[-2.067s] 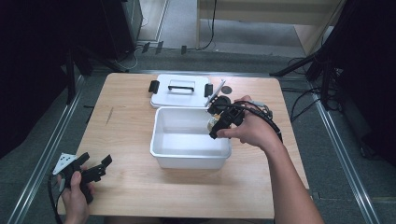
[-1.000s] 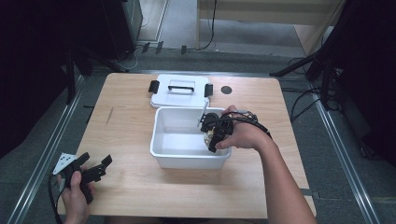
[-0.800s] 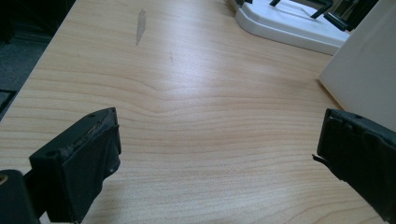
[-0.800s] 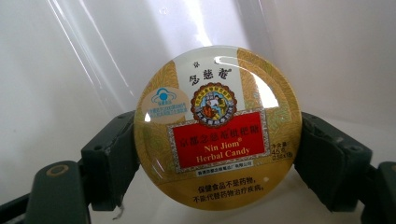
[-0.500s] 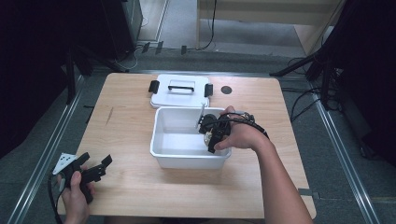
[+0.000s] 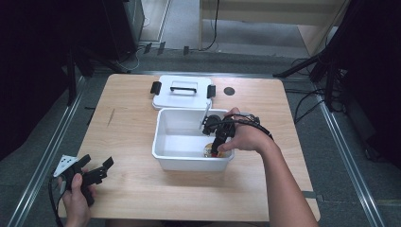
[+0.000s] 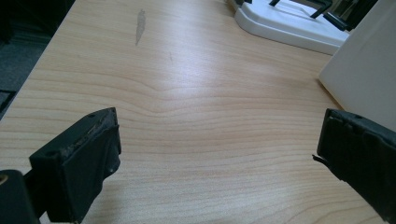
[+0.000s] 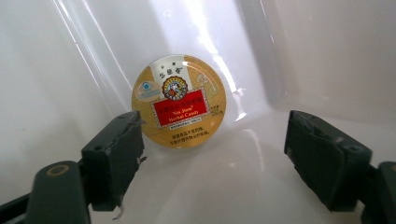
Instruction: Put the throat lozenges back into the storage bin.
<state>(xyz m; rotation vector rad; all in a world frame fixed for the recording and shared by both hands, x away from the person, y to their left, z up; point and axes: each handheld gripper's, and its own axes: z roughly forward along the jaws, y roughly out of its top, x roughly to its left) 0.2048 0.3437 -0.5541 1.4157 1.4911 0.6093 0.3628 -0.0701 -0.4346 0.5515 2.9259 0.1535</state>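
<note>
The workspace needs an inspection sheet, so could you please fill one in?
Surface: wooden table, a scuff near its left side.
Job's things: round tin on the floor of the white bin; lid flat behind the bin.
Clutter: dark disc beside the lid.
Grippers: right gripper open inside the bin, tin apart from its jaws; left gripper open, nothing between.
Cables: one on each gripper.
Surroundings: grey floor, floor cables, dark stands.

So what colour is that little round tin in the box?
Gold with a red label; the round tin shows best in the right gripper view.
</note>
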